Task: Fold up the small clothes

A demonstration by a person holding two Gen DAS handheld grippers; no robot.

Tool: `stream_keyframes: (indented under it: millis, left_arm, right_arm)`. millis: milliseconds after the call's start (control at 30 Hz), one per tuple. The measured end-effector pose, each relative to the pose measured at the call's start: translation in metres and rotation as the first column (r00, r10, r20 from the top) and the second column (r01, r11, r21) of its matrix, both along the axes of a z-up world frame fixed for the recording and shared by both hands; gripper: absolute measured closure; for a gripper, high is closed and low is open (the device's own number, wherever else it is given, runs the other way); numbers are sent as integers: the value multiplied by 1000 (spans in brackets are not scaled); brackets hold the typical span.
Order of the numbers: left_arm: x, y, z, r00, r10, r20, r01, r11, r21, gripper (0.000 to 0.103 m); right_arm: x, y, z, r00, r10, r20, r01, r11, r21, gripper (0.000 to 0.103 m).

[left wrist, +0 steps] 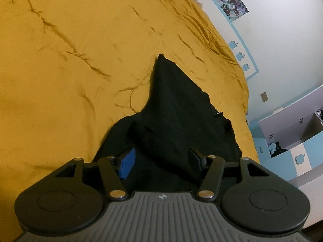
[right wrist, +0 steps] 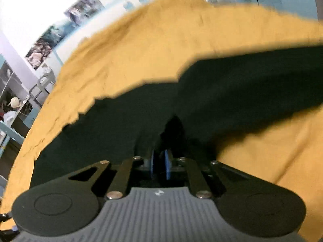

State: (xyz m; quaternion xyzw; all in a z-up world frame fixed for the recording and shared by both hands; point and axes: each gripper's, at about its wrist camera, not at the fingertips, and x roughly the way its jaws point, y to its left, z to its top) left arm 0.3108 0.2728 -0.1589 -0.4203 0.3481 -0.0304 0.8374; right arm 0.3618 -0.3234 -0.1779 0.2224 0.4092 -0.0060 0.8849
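Note:
A black garment (left wrist: pixel 173 109) lies crumpled on the yellow bedspread (left wrist: pixel 60 70), one corner pointing away from me. My left gripper (left wrist: pixel 160 160) hangs low over its near end and stands open. A raised fold of the cloth runs between the blue pad (left wrist: pixel 126 164) and the dark pad, and neither presses on it. In the right wrist view, which is blurred, the same black garment (right wrist: pixel 222 92) spreads across the bedspread (right wrist: pixel 161 40). My right gripper (right wrist: pixel 159 164) has its blue pads close together, with a pinched ridge of the black cloth between them.
The bed's far edge meets a pale wall with posters (left wrist: pixel 232 0). A blue and white cabinet with an open compartment (left wrist: pixel 292 137) stands beside the bed at the right. In the right wrist view, shelves and a metal frame (right wrist: pixel 38 86) stand past the bed's left edge.

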Motion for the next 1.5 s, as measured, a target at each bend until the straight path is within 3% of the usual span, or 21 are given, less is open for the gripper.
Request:
stream_keyframes:
  millis: [100, 233, 333, 433, 500, 633, 700, 800, 933, 1067, 1233, 1300, 1400, 1467, 1500]
  left_arm:
    - [-2, -2, 10, 998, 11, 54, -11, 1000, 12, 35]
    - [10, -9, 22, 992, -10, 125, 10, 1000, -1, 35]
    - [28, -18, 14, 996, -25, 90, 25, 1000, 5, 34]
    - [43, -22, -5, 1000, -21, -15, 22, 998, 63, 35]
    - [48, -24, -12, 998, -29, -51, 34, 994, 100, 40]
    - [39, -37, 8, 999, -21, -34, 25, 992, 124, 41]
    - [34, -54, 25, 998, -64, 6, 62, 991, 118, 40]
    - [28, -99, 52, 986, -152, 64, 142, 980, 137, 36]
    - [26, -171, 68, 947, -292, 130, 273, 950, 148, 34]
    - [43, -230, 58, 909, -390, 145, 377, 920, 109, 33]
    - [71, -276, 31, 892, -445, 85, 439, 895, 75, 33]
    - [73, -286, 23, 888, -457, 58, 453, 889, 72, 33]
    - [74, -289, 7, 888, -459, 15, 458, 888, 49, 33]
    - [78, -291, -2, 887, -461, -28, 462, 885, 47, 33]
    - [77, -292, -6, 886, -461, -37, 463, 885, 47, 33]
  right_arm:
    - [2, -4, -14, 999, -21, -28, 21, 1000, 0, 91]
    - [4, 3, -10, 999, -36, -17, 36, 999, -31, 85]
    - [0, 12, 2, 999, -50, 14, 51, 994, -102, 69]
    - [-24, 4, 20, 997, -40, 60, 46, 993, -111, 60]
    - [-41, -8, 34, 996, -33, 80, 42, 993, -107, 57]
    - [-74, -53, 57, 992, -75, 100, 89, 985, -148, 50]
    - [-88, -86, 66, 983, -136, 120, 154, 975, -159, 46]
    - [-107, -155, 76, 934, -316, 167, 338, 932, -129, 44]
    - [-115, -244, 72, 811, -559, 172, 566, 824, 5, 42]
    - [-110, -301, 55, 694, -707, 137, 697, 707, 115, 42]
    - [-102, -350, 29, 578, -811, 94, 778, 582, 236, 42]
    - [-99, -362, 27, 554, -827, 96, 788, 558, 261, 42]
    - [-85, -371, 25, 552, -824, 130, 786, 566, 250, 43]
    - [-79, -374, 23, 557, -818, 144, 783, 575, 236, 53]
    - [-77, -375, 22, 566, -812, 141, 780, 583, 227, 66]
